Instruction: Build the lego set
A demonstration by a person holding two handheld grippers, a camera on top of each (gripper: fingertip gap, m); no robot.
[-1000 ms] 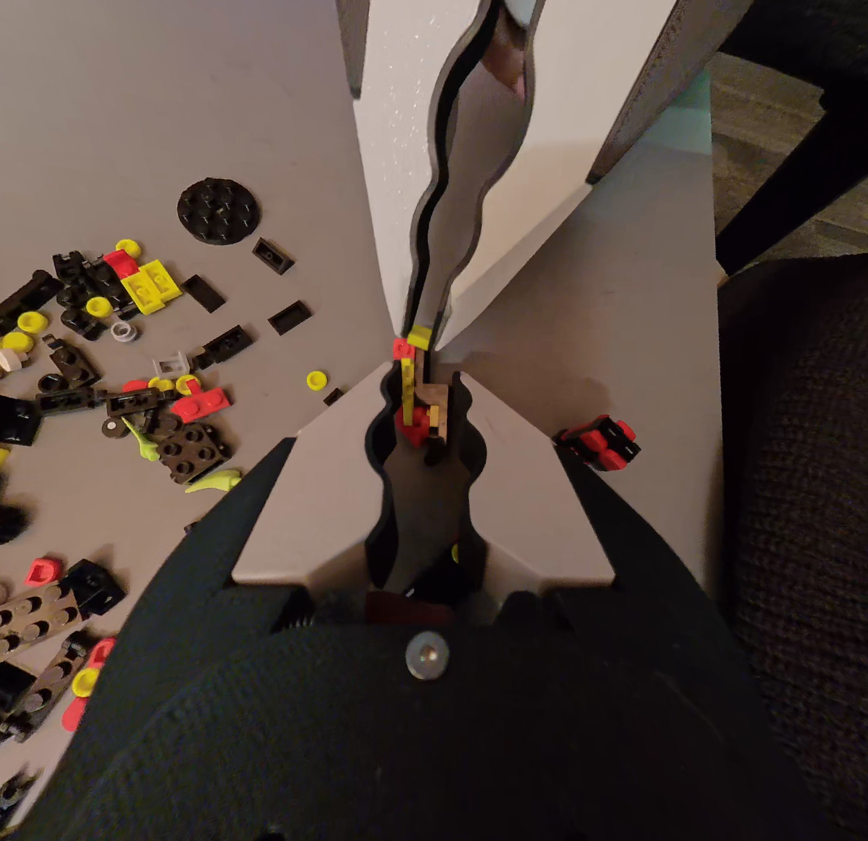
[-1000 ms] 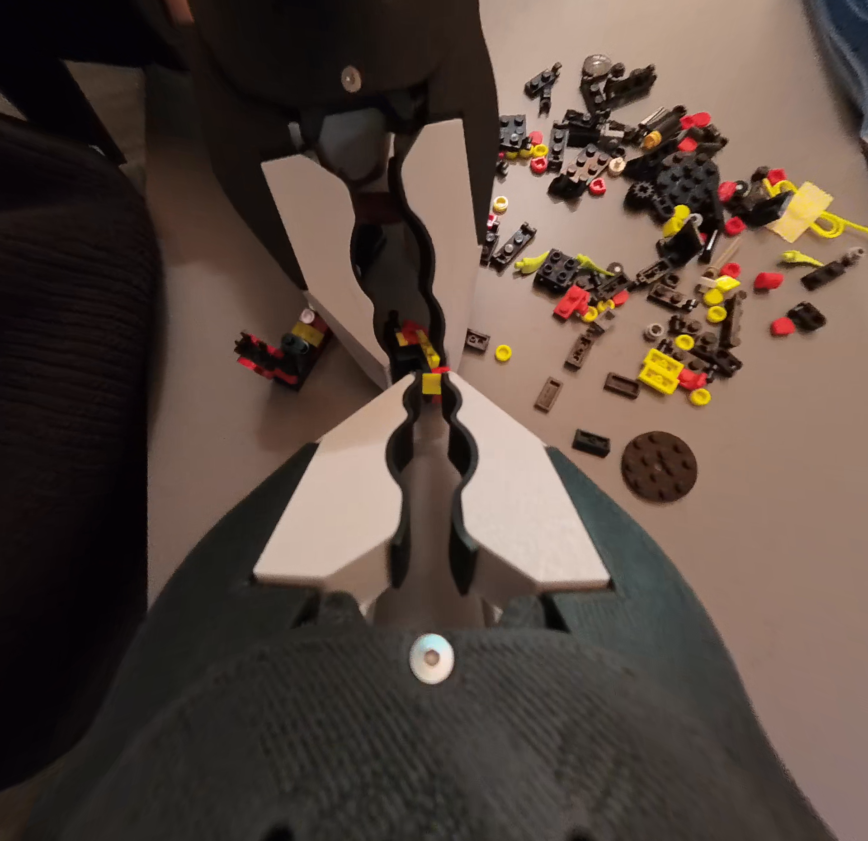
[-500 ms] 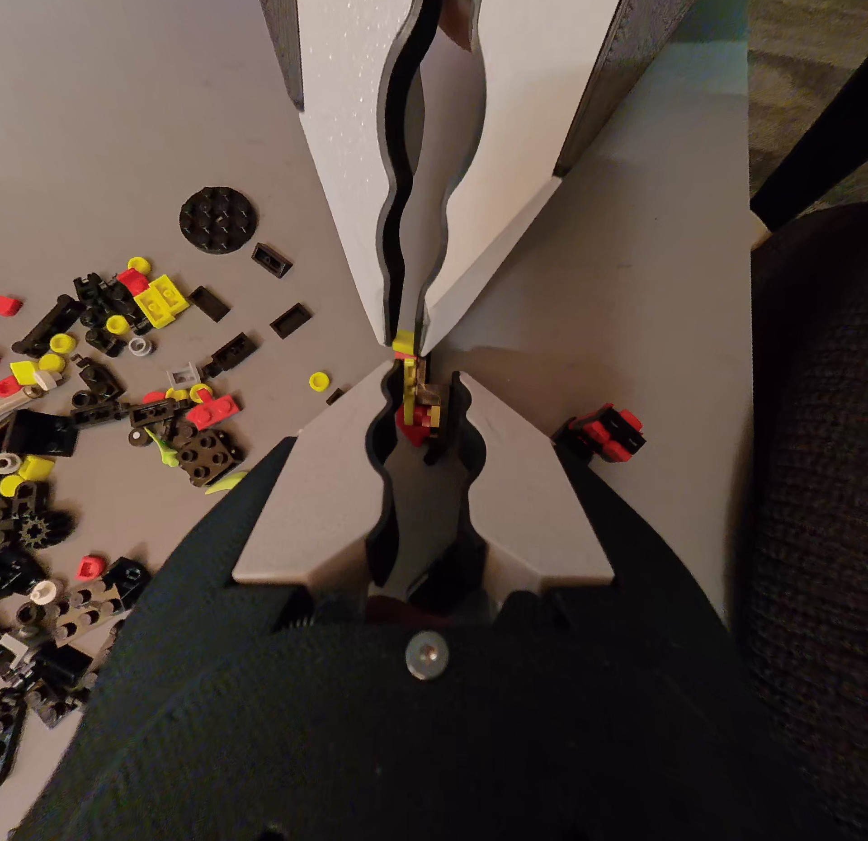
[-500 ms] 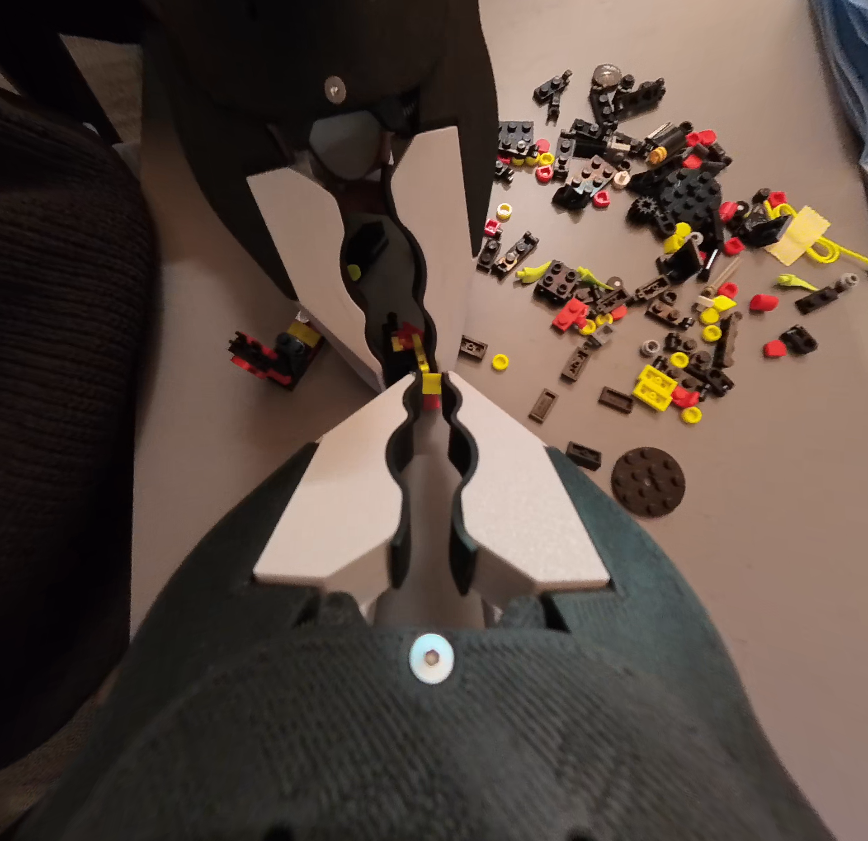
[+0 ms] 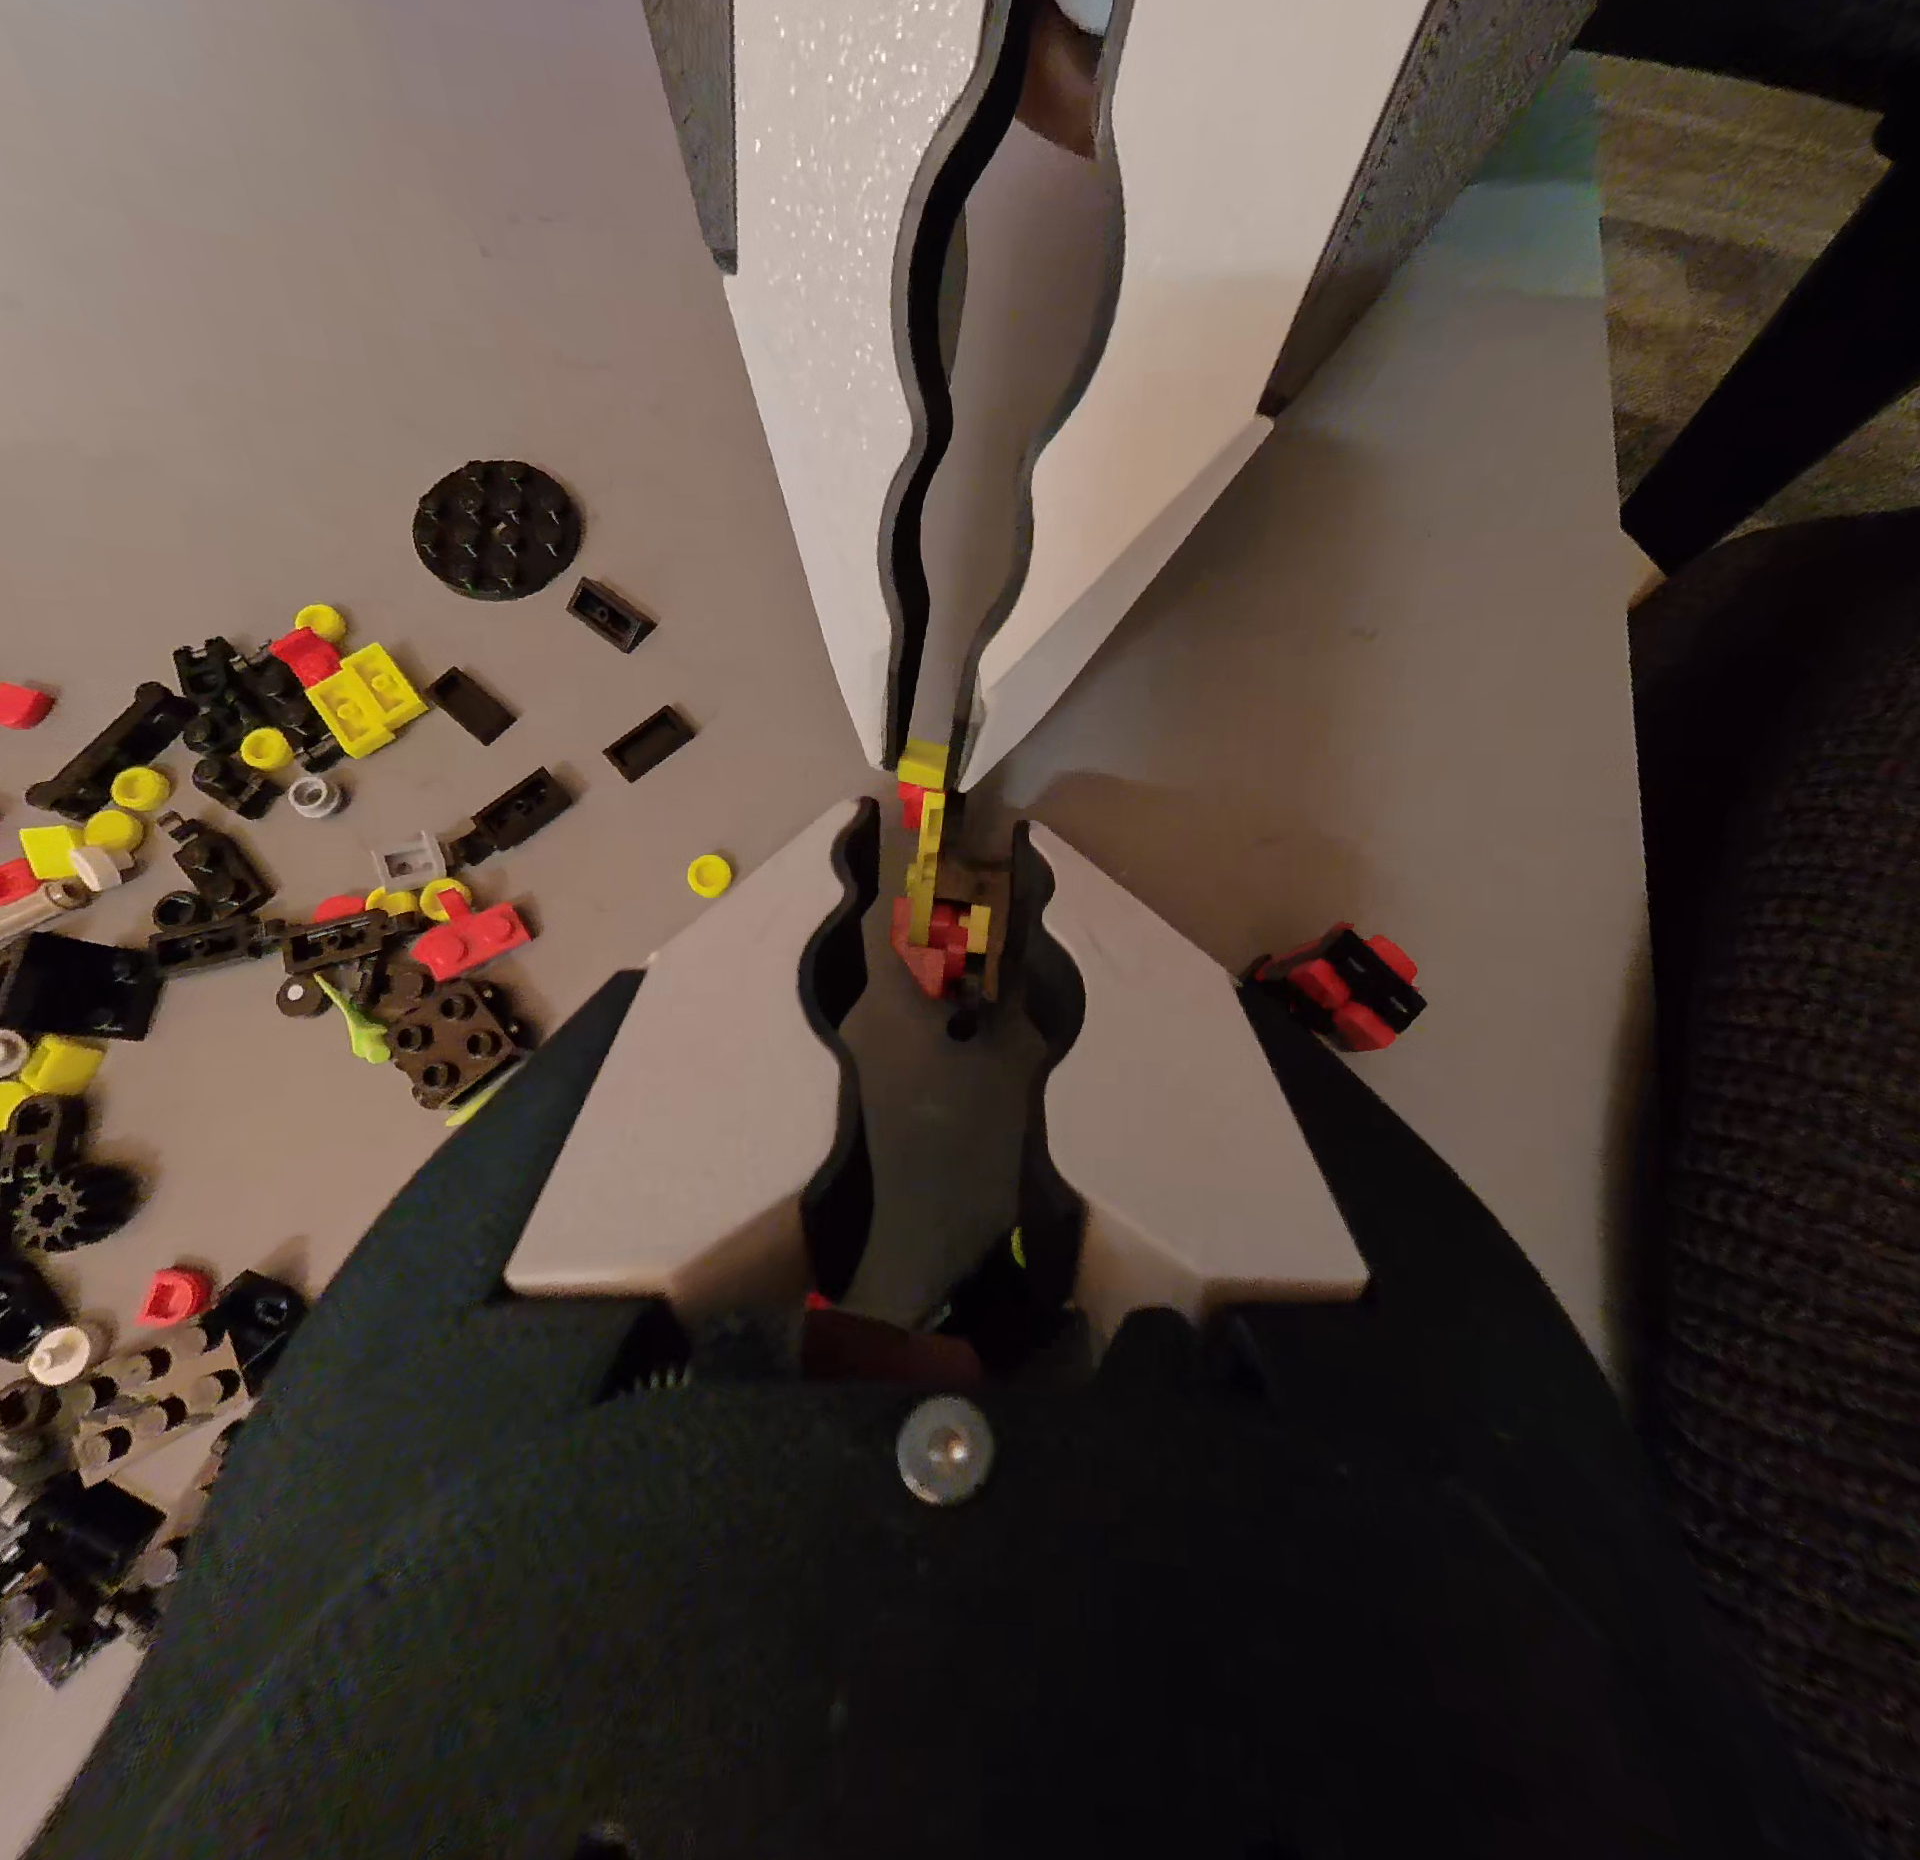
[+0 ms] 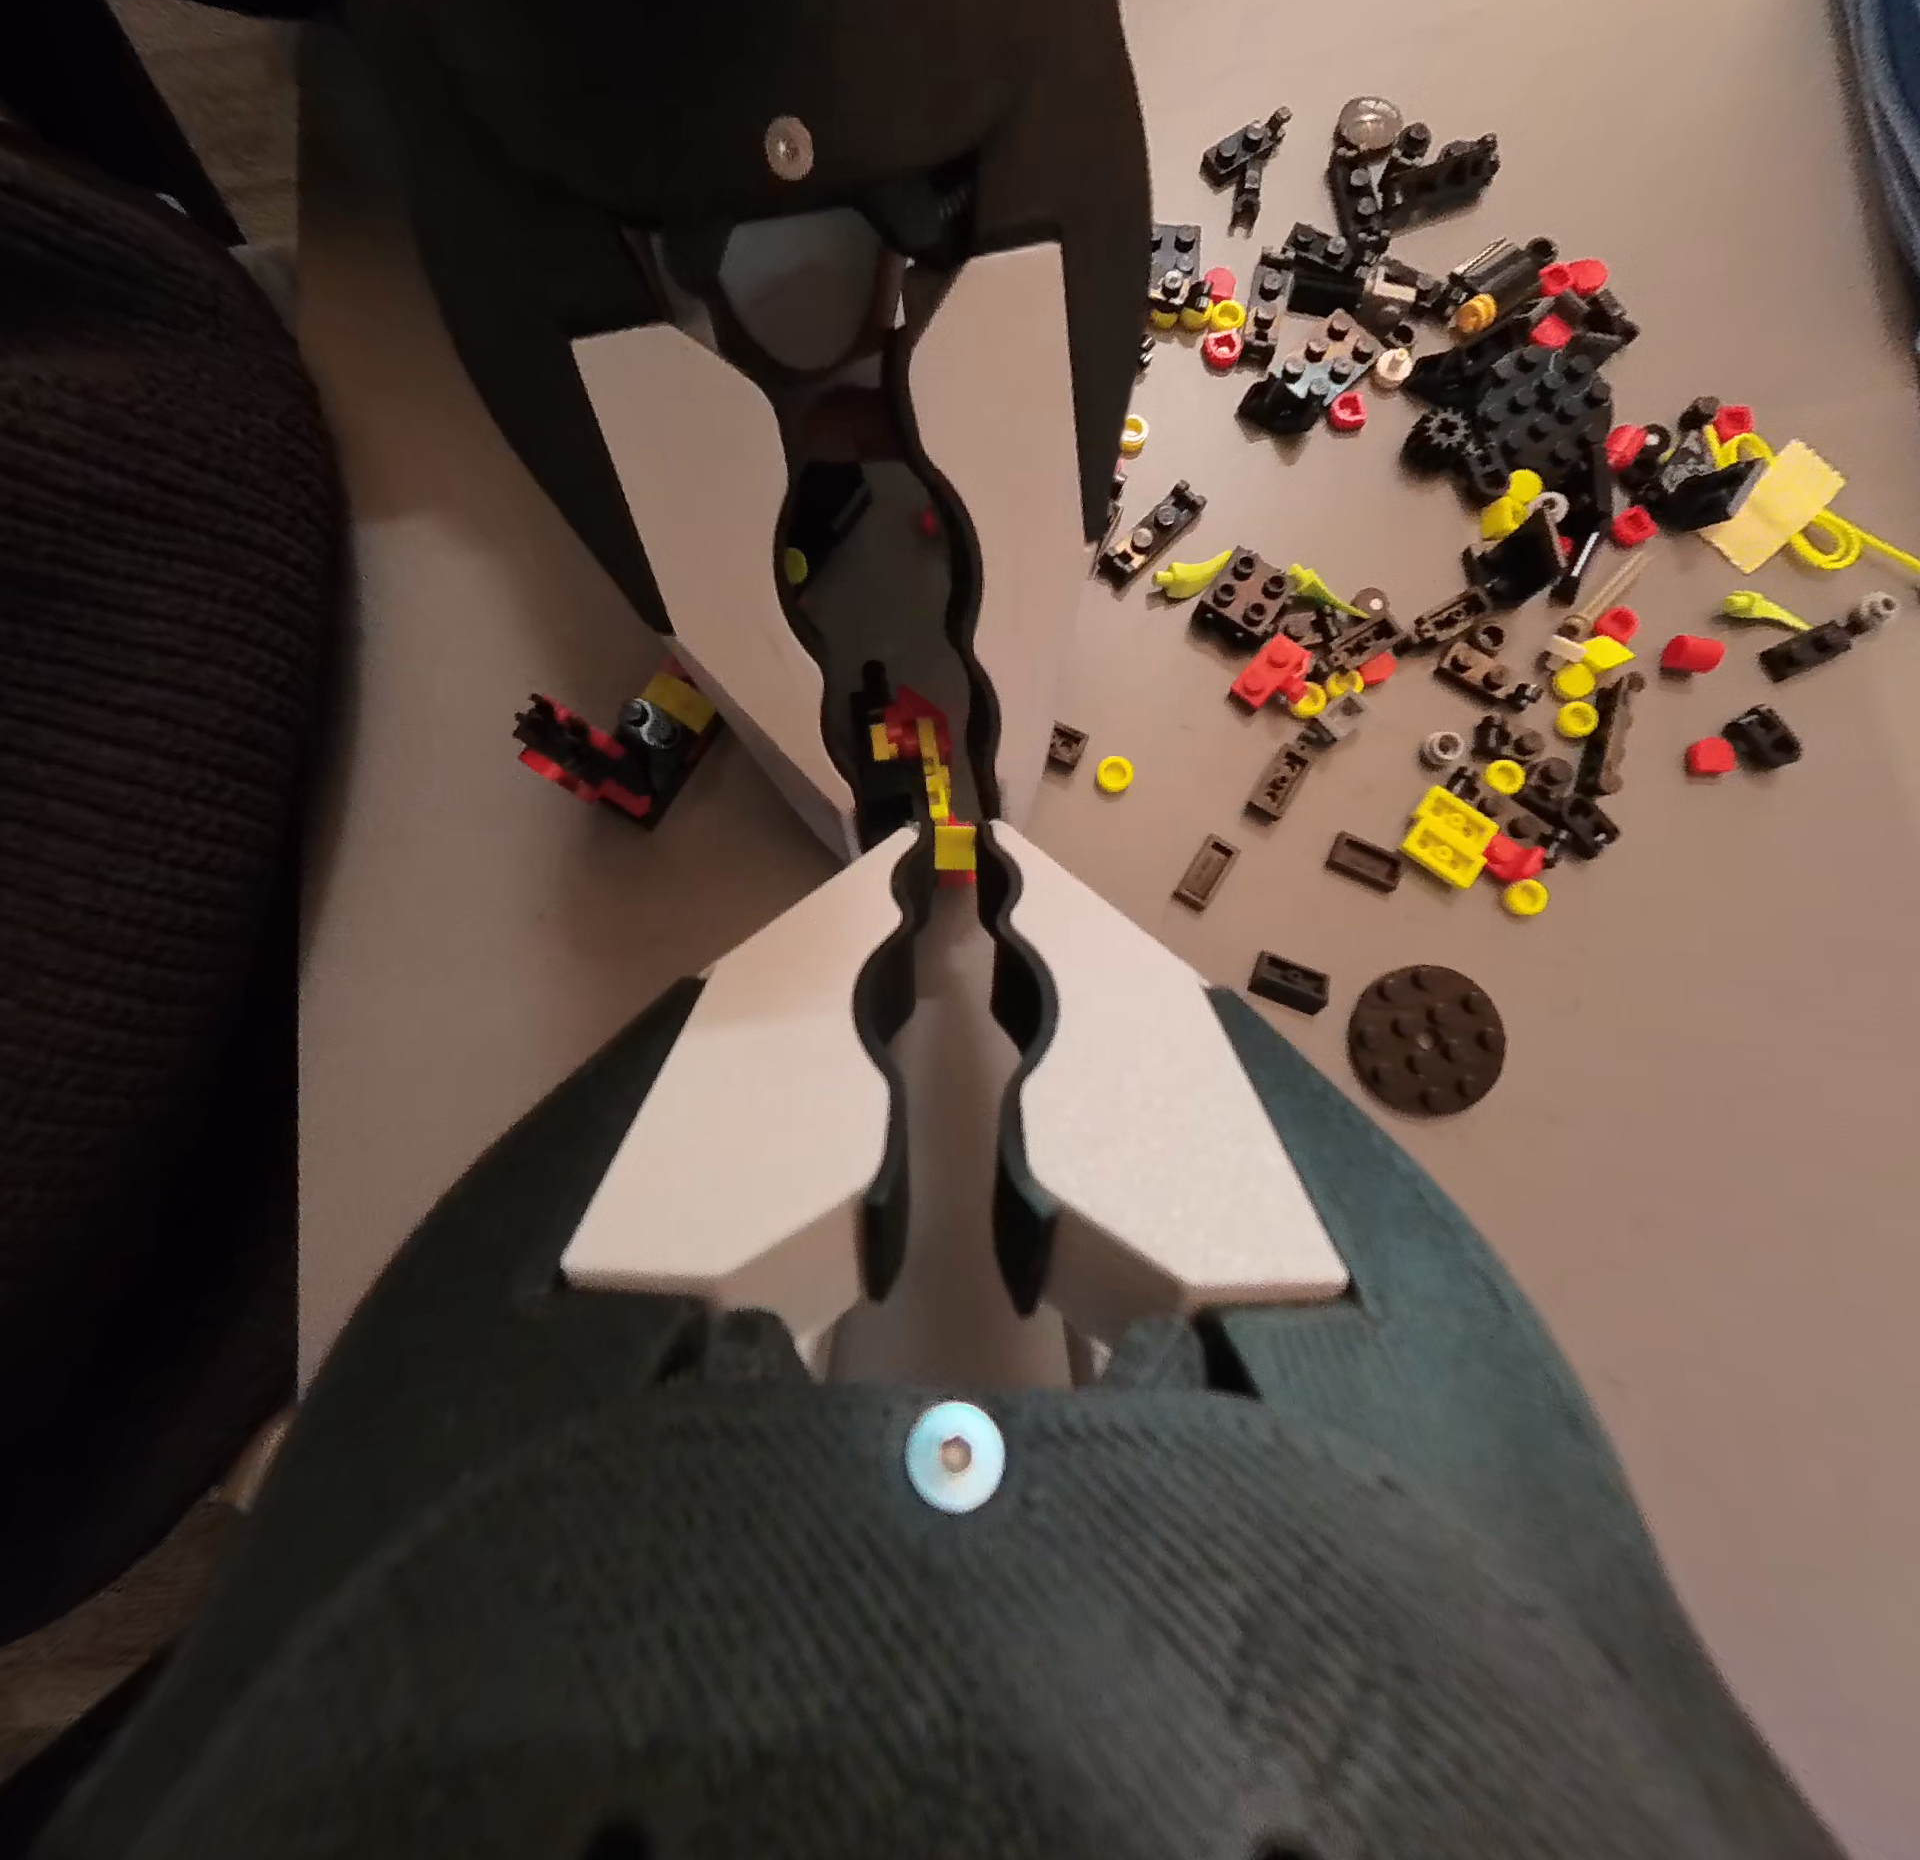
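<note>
The left claw (image 5: 940, 834) occupies the lower centre of the left wrist view. Its jaws stand slightly parted and grip a small red, yellow and black lego assembly (image 5: 948, 937) just inside the tips. The right claw (image 5: 935, 761) enters that view from the top centre, tips pointing down, nearly closed on a yellow brick (image 5: 923, 763). This brick sits at the upper end of the assembly, so the two claws meet tip to tip at frame centre.

In the right wrist view the right claw (image 6: 951, 844) fills the lower centre, its jaws pinching the yellow brick (image 6: 954, 842) at the tips. The left claw (image 6: 914, 802) reaches down from the top centre with the assembly (image 6: 904, 750) held between its wavy inner edges.

A second, separate black and red sub-build (image 5: 1335, 984) lies on the surface (image 5: 312, 252) just right of the left claw in the left wrist view. It appears at middle left (image 6: 613, 745) in the right wrist view.

Loose lego pieces (image 5: 260, 875) are scattered across the left side of the left wrist view. They spread over the upper right (image 6: 1455, 563) of the right wrist view. A black round studded plate (image 5: 497, 526) lies apart at the edge of the pile, with a single yellow round stud (image 5: 709, 873) nearer the claws.
</note>
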